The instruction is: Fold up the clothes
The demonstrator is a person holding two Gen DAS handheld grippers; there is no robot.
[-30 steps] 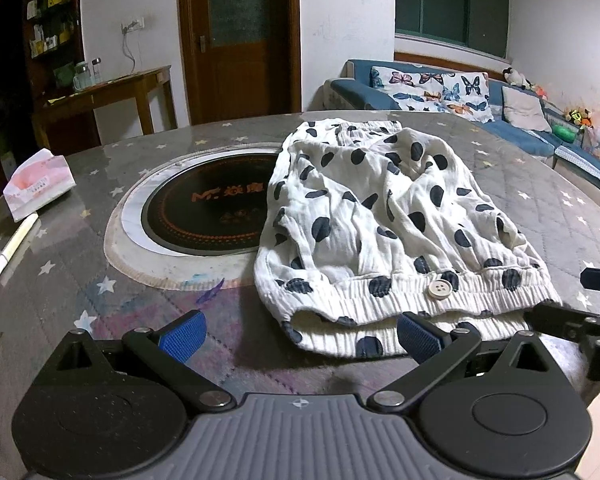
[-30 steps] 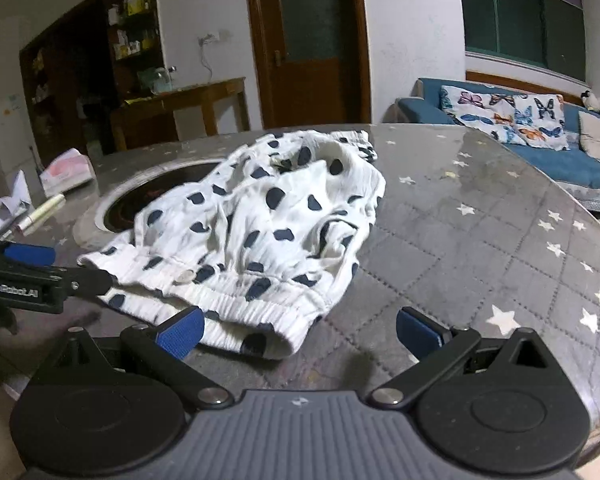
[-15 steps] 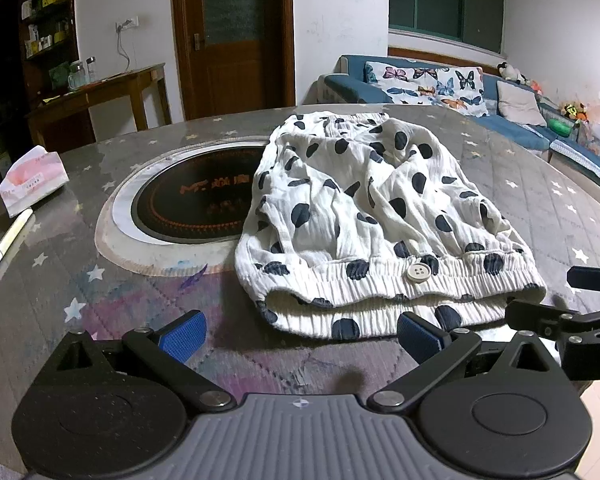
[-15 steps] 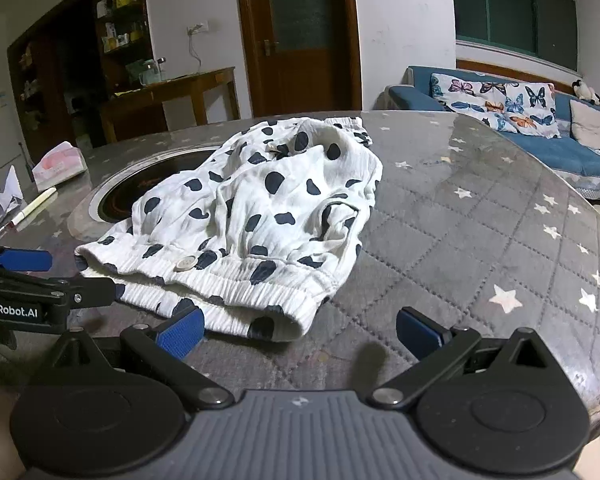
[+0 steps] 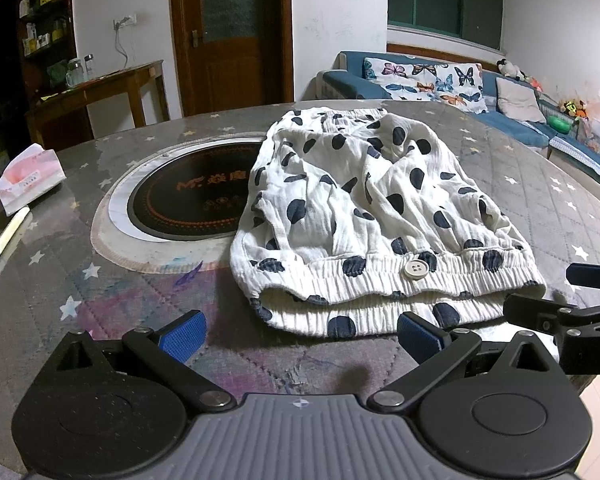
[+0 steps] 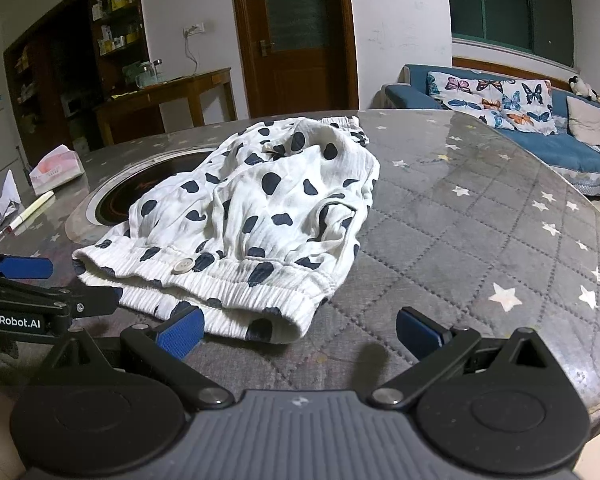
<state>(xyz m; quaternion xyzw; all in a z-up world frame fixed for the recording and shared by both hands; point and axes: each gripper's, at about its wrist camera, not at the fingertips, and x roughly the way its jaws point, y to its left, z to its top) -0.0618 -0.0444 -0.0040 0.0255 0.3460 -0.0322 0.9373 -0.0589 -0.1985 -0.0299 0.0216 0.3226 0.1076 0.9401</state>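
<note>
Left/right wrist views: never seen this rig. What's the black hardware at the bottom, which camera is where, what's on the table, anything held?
No robot arm here: a person holds one two-finger gripper in each hand, and a fisheye camera on each looks forward along its fingers. The black linkage with blue pads at the bottom of each picture is that camera's own gripper: the left gripper in the left wrist view, the right gripper in the right wrist view. Each also shows at the edge of the other's view.

On the round table lie white polka-dot shorts, waistband and button towards the grippers, partly over an inset cooktop. Off to the left are a tissue pack and a pen.

Both grippers are open and hold nothing.
</note>
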